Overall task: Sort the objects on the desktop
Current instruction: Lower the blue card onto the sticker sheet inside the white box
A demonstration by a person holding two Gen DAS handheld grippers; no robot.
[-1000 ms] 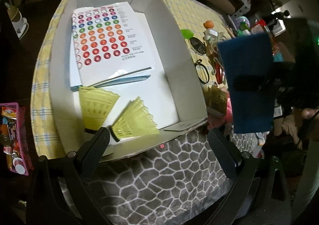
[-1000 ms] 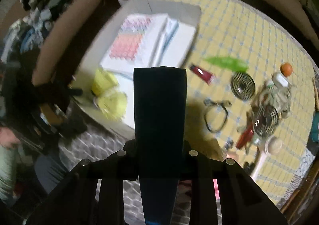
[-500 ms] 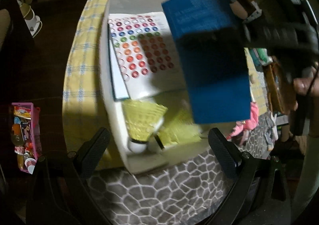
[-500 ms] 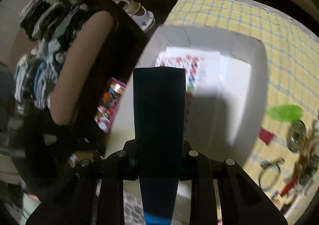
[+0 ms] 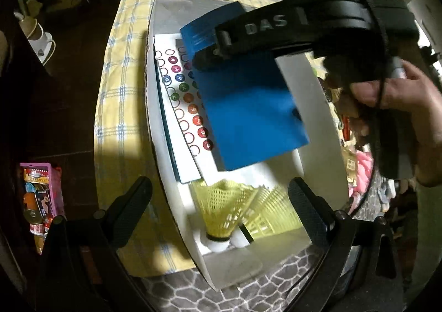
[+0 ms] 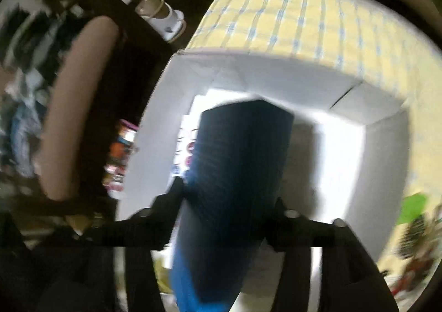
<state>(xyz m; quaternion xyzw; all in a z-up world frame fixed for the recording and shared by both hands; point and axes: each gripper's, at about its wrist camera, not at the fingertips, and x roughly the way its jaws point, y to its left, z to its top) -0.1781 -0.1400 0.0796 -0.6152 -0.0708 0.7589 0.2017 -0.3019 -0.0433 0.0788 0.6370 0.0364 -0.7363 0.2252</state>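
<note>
A white cardboard box lies on the yellow checked table. Inside it are a white book with coloured sticker dots and two yellow shuttlecocks at the near end. My right gripper reaches down into the box, its jaws opening. The blue book hangs tilted between them, blurred. In the left wrist view the blue book slants over the sticker book, with the right gripper at its top edge. My left gripper stands open over the shuttlecocks, holding nothing.
A person's hand holds the right gripper's handle. A stone-patterned cloth covers the near edge. A pink box of small items lies on the dark floor at left. A green thing and clutter sit right of the box.
The right gripper carried the blue book from the table's right side over the box and down into it, and its fingers have spread. The left gripper shifted along the box towards the shuttlecocks.
</note>
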